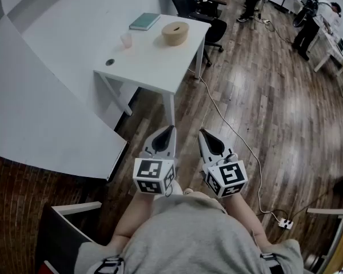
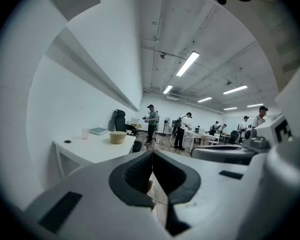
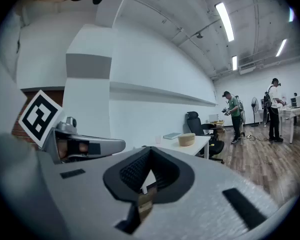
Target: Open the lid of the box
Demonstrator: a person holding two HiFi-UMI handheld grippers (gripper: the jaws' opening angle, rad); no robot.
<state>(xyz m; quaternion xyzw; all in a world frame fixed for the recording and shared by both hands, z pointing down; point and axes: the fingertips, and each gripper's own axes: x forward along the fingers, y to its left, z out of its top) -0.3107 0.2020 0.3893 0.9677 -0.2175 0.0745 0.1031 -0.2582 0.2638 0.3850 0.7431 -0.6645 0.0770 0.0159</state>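
A round tan box [image 1: 175, 32] with its lid on stands on a white table [image 1: 154, 59], far ahead of me. It shows small in the left gripper view as the box [image 2: 117, 137] and in the right gripper view as the box [image 3: 186, 139]. My left gripper [image 1: 171, 128] and right gripper [image 1: 201, 132] are held side by side close to my body, over the wooden floor, well short of the table. Both are shut with nothing between the jaws.
On the table lie a green book [image 1: 144, 21], a clear cup [image 1: 126, 40] and a dark cable hole [image 1: 110, 62]. A black office chair [image 1: 194, 4] stands behind it. A white cable [image 1: 234, 133] runs across the floor to a power strip [image 1: 285, 224]. Several people stand far off.
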